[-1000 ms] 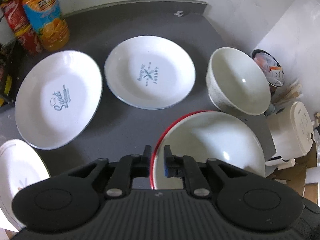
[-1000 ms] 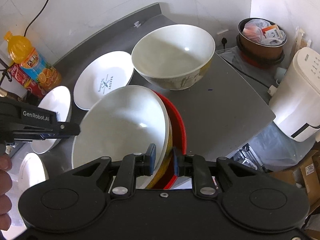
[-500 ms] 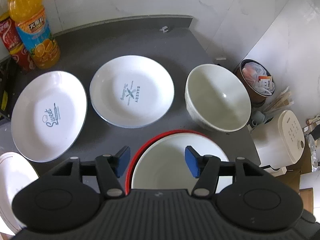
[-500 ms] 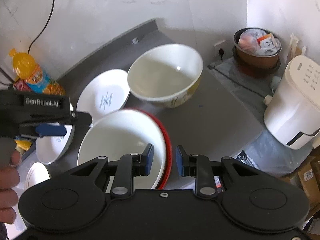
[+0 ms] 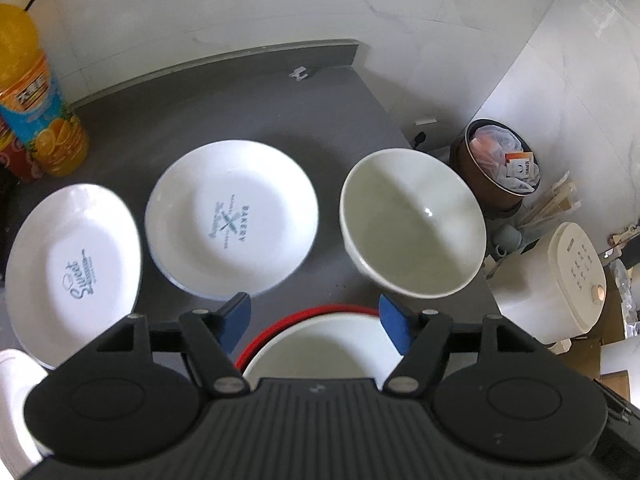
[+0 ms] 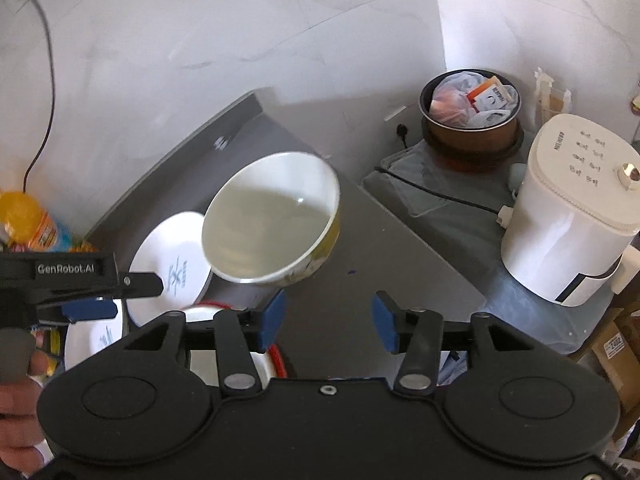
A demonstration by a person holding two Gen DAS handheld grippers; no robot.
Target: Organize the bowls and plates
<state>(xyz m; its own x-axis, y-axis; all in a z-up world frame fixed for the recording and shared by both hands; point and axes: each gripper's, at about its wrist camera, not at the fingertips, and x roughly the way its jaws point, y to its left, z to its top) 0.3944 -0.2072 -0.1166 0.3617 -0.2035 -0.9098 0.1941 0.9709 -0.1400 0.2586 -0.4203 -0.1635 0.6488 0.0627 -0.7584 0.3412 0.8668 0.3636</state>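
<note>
Both grippers have just let go. The left gripper (image 5: 314, 322) jaws have been opening and now stand wide, nothing between the pads; the right gripper (image 6: 328, 324) jaws have also been opening, about half open, empty. The white bowl (image 5: 320, 346) now sits nested in the red bowl (image 5: 276, 326) on the counter (image 5: 224, 104). One stack done. The loose bowl (image 5: 412, 226) and plates (image 5: 232, 224) remain.

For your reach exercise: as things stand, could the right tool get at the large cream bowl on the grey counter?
Probably yes. The right tool stands open with nothing between its pads, the cream bowl sits just ahead of it, and only bare counter lies between. The left tool is off to one side.
</note>
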